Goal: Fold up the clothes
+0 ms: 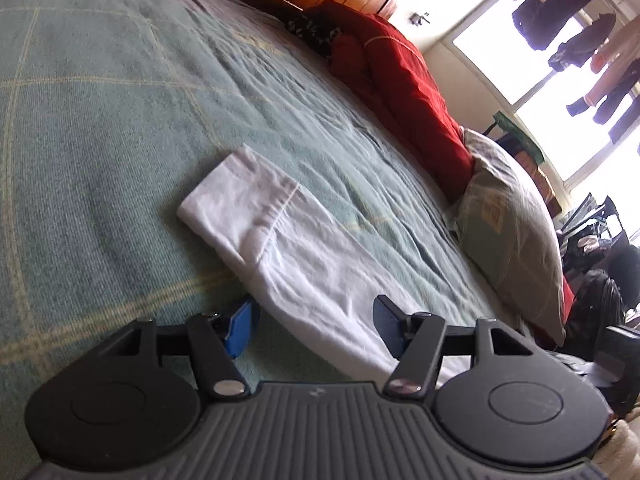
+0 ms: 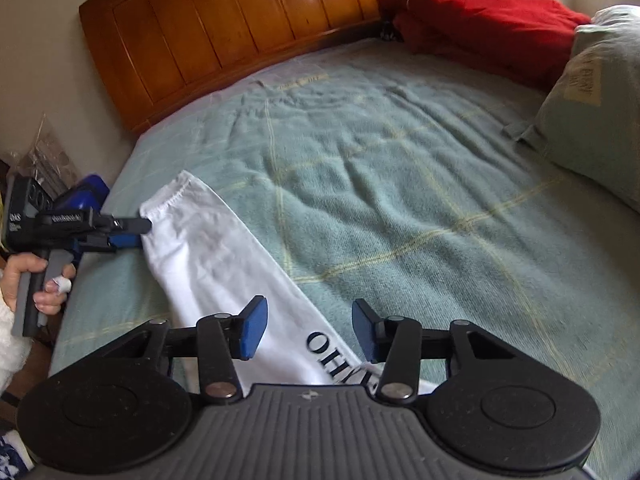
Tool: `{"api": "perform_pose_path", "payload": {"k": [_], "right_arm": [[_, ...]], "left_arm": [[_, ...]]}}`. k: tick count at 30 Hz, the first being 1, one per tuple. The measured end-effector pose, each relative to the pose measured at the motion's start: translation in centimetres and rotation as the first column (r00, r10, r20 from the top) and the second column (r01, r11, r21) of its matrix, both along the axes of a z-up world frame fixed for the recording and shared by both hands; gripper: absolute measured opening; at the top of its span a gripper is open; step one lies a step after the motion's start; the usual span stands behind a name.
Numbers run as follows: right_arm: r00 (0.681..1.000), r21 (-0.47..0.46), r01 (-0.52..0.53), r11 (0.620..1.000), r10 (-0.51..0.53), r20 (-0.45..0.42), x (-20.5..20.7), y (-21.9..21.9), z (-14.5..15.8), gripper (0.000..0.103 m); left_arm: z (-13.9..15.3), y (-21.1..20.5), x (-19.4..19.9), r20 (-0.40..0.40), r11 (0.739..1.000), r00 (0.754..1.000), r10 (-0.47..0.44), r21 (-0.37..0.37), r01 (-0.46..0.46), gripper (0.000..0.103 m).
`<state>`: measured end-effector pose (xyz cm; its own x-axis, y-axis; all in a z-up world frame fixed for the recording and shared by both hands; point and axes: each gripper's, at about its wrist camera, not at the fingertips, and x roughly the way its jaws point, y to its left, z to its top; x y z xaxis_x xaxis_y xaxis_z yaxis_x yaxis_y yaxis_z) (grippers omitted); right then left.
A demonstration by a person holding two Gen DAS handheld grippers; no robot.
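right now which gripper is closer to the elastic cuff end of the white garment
Left. The left gripper sits right at the elastic cuff; the right gripper straddles the white garment further along, near its black lettering.

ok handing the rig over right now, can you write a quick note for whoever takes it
Left gripper: open, at the elastic-cuff end of the white garment, holding nothing.
Right gripper: open, over the end printed with black letters, holding nothing.
Garment: one long narrow strip lying flat on the green blanket.
Done: it looks folded lengthwise already.
Left: probably grip both ends and fold it across into a compact stack.
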<state>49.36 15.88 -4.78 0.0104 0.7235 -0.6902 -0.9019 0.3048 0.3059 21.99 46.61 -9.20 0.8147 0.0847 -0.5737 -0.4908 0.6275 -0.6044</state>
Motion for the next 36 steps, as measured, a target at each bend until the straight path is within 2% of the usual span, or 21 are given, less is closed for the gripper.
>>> {"api": "perform_pose_path", "payload": {"k": [4, 6, 7, 8, 9, 10, 12, 16, 20, 22, 25, 30, 32, 36], "right_arm": [[0.998, -0.037, -0.069, 0.997, 0.069, -0.014, 0.4, 1.8, -2.2, 0.044], [0.993, -0.039, -0.109, 0.993, 0.111, 0.034, -0.2, 2.3, -2.5, 0.038], [0.991, -0.046, -0.118, 0.992, 0.121, 0.063, -0.5, 2.6, -2.5, 0.027], [0.988, -0.047, -0.128, 0.991, 0.131, 0.082, -0.7, 2.8, -2.3, 0.016], [0.986, -0.042, -0.138, 0.990, 0.141, 0.092, -0.9, 2.9, -2.2, 0.009], [0.983, -0.038, -0.146, 0.989, 0.149, 0.102, -1.2, 3.0, -2.1, 0.004], [0.980, -0.029, -0.149, 0.988, 0.152, 0.125, -1.5, 3.2, -1.8, 0.004], [0.984, 0.010, -0.091, 0.996, 0.089, 0.153, -0.9, 3.6, -1.1, 0.004], [0.991, 0.009, -0.029, 1.000, 0.027, 0.133, 0.1, 4.0, -1.5, 0.005], [0.992, -0.006, -0.006, 1.000, 0.006, 0.126, 0.3, 4.0, -1.8, 0.007], [0.994, 0.034, 0.005, 0.999, -0.009, 0.110, 0.2, 3.2, -0.8, 0.012], [0.995, 0.061, -0.043, 0.997, 0.037, 0.097, -0.6, 5.1, 0.8, 0.020], [0.995, 0.060, -0.065, 0.996, 0.060, 0.086, -0.9, 6.5, 1.1, 0.032], [0.993, 0.014, -0.109, 0.994, 0.109, 0.051, -1.3, 10.6, -0.4, 0.035]], "left_arm": [[-0.3, 0.1, 0.5, 0.011, 1.000, 1.000, -0.002, 0.016, 0.002, 0.058], [-0.3, 0.2, 0.5, 0.004, 1.000, 1.000, -0.001, 0.027, 0.001, 0.050], [-0.4, 0.3, 0.4, 0.001, 1.000, 1.000, 0.002, 0.030, -0.002, 0.047], [-0.4, 0.4, 0.2, -0.003, 0.999, 1.000, 0.011, 0.032, -0.011, 0.039], [-0.5, 0.5, 0.2, -0.009, 0.999, 1.000, 0.020, 0.036, -0.019, 0.030], [-0.6, 0.5, 0.2, -0.015, 0.999, 1.000, 0.026, 0.043, -0.025, 0.026], [-0.7, 0.6, 0.2, -0.025, 0.998, 0.999, 0.036, 0.056, -0.035, 0.013], [-0.3, 0.4, 0.0, -0.019, 0.996, 0.999, 0.040, 0.077, -0.039, 0.011], [-0.1, 0.1, 0.0, -0.022, 0.995, 0.999, 0.042, 0.096, -0.040, 0.012], [-0.2, 0.3, -0.3, -0.014, 0.996, 0.999, 0.047, 0.077, -0.046, 0.013], [-0.3, 0.7, -0.9, 0.003, 0.996, 0.998, 0.061, 0.069, -0.061, 0.020], [-0.5, 1.6, -1.2, 0.021, 0.995, 0.996, 0.087, 0.055, -0.088, 0.023], [-0.6, 1.8, -1.2, 0.030, 0.995, 0.996, 0.089, 0.048, -0.090, 0.025], [-0.9, 2.3, -1.2, 0.037, 0.995, 0.996, 0.087, 0.036, -0.088, 0.025]]}}
